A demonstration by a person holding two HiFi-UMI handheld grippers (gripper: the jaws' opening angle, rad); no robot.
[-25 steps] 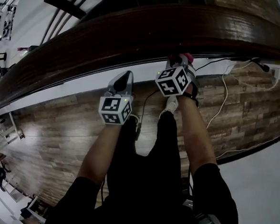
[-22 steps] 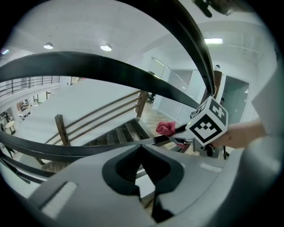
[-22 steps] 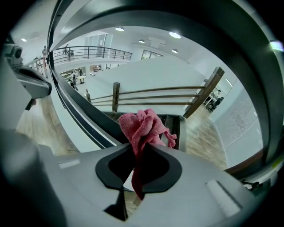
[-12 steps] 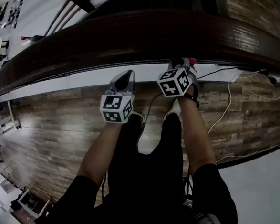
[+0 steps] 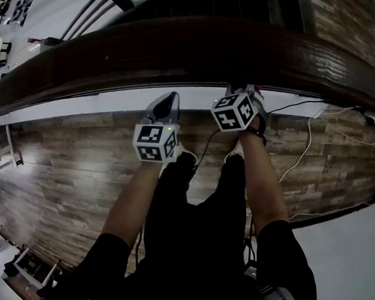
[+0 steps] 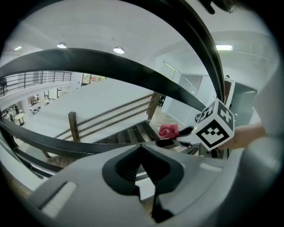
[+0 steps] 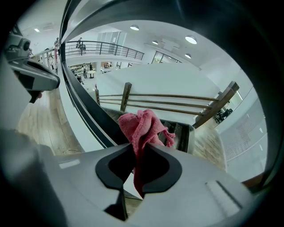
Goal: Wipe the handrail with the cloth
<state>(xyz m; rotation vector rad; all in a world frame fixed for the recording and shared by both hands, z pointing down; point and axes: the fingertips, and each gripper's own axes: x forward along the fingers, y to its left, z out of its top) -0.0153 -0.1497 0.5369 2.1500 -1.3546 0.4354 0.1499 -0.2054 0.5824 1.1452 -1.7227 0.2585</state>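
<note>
The dark wooden handrail arcs across the top of the head view. My right gripper reaches up under its near edge, shut on a pink cloth that bunches above the jaws. The cloth also shows in the left gripper view, beside the right gripper's marker cube. My left gripper hangs to the left of the right one, slightly below the rail and not touching it. Its jaws are shut with nothing between them. The rail looms as a dark band close above it.
A white ledge runs beneath the rail, with wood-plank floor below it. White cables trail across the floor at the right. The person's black-clad legs fill the lower middle. A staircase and wooden posts lie beyond the rail.
Both grippers have stayed nearly where they were. The head view has tipped, so the rail sits lower in the picture, and the cloth is now mostly hidden under its edge.
</note>
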